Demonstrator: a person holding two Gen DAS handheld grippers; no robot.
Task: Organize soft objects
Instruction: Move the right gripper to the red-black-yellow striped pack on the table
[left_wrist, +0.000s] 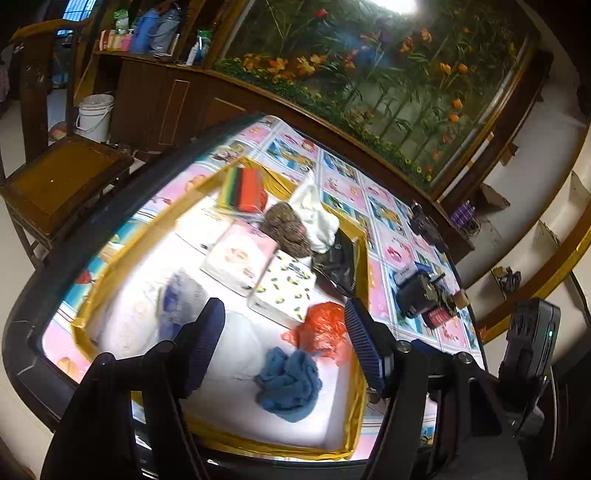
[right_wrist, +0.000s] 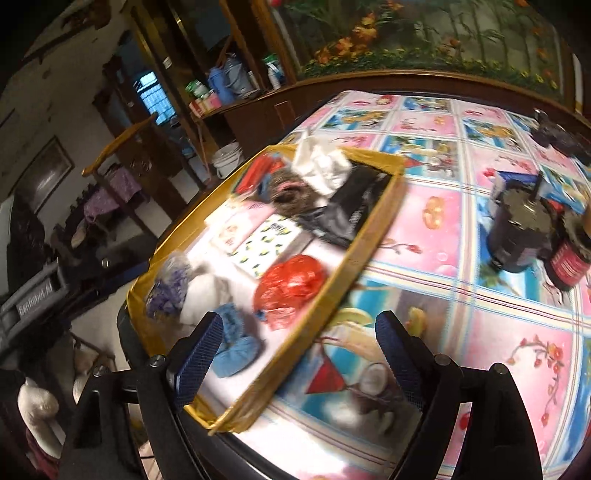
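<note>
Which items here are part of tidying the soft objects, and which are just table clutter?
Belong to the job:
yellow-rimmed white tray
crumpled blue cloth
red plastic bag
white cloth
brown knitted ball

Lying about:
black cylindrical jar
red-labelled dark jar
white plastic bucket

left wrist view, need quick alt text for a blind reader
Open left gripper, holding nothing, hovers over a shallow yellow-rimmed white tray on a cartoon-print tablecloth. The tray holds a crumpled blue cloth, a red plastic bag and tissue packs.
</note>
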